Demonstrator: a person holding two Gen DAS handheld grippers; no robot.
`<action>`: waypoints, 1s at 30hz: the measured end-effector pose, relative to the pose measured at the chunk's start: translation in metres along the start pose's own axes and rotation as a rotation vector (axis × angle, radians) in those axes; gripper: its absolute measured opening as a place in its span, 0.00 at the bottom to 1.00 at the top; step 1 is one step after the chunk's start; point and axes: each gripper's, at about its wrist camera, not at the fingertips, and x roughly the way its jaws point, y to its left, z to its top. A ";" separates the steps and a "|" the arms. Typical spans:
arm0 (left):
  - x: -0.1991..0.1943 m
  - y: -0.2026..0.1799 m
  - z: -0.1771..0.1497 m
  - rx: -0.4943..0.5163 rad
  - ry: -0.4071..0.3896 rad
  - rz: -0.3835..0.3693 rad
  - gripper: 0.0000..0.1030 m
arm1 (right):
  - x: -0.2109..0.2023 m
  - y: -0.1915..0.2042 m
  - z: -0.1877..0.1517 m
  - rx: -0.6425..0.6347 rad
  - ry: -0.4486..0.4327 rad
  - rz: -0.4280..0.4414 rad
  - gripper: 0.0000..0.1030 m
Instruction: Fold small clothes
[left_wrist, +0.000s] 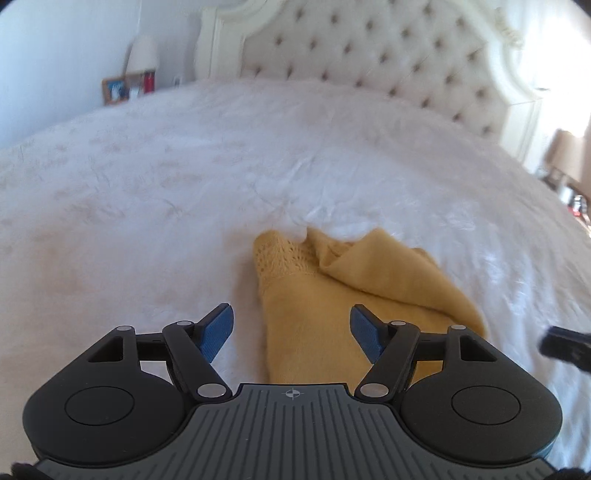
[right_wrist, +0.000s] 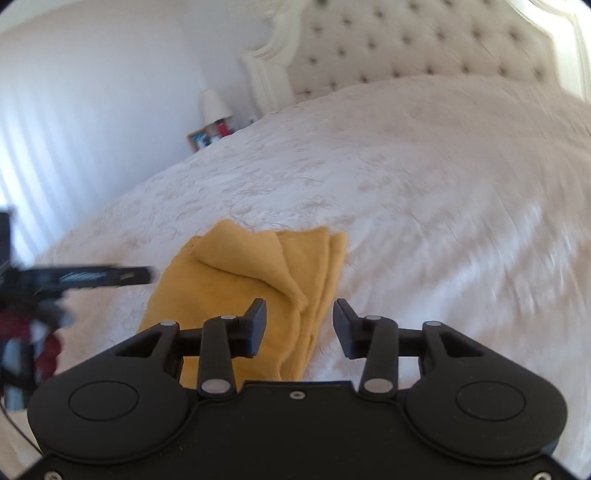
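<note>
1. White walls and a tufted cream headboard (left_wrist: 369, 48) close off the far end of the room; a bedside spot at the far left corner carries a white lamp (right_wrist: 213, 105) and a framed picture (left_wrist: 115, 89).
2. Bed (left_wrist: 147, 177) with a white, faintly patterned cover fills nearly everything, broad and bare toward the headboard and toward both side edges, so open room lies all round the cloth.
3. Yellow garment (right_wrist: 229, 280), partly folded, lies near the bed's near edge, about midway across. One corner flap is turned over on top, and layered hems stack along its right side; a lacy band shows at its far left corner.
4. Left claw (left_wrist: 291, 328) hovers over the garment's near end, its blue pads (left_wrist: 218, 328) spread wide and gripping nothing; the left pad is over bare cover, the right over the cloth.
5. Right claw (right_wrist: 300, 328) stands about half open at the garment's right edge, with nothing between its jaws.
</note>
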 end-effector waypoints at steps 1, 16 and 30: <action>0.012 -0.003 -0.001 -0.001 0.020 0.009 0.66 | 0.004 0.005 0.003 -0.038 0.001 -0.002 0.50; 0.055 0.015 -0.024 -0.051 0.132 -0.024 0.75 | 0.116 0.073 0.019 -0.431 0.103 0.008 0.57; 0.055 0.016 -0.025 -0.040 0.122 -0.052 0.75 | 0.116 -0.030 0.060 0.032 0.056 -0.223 0.32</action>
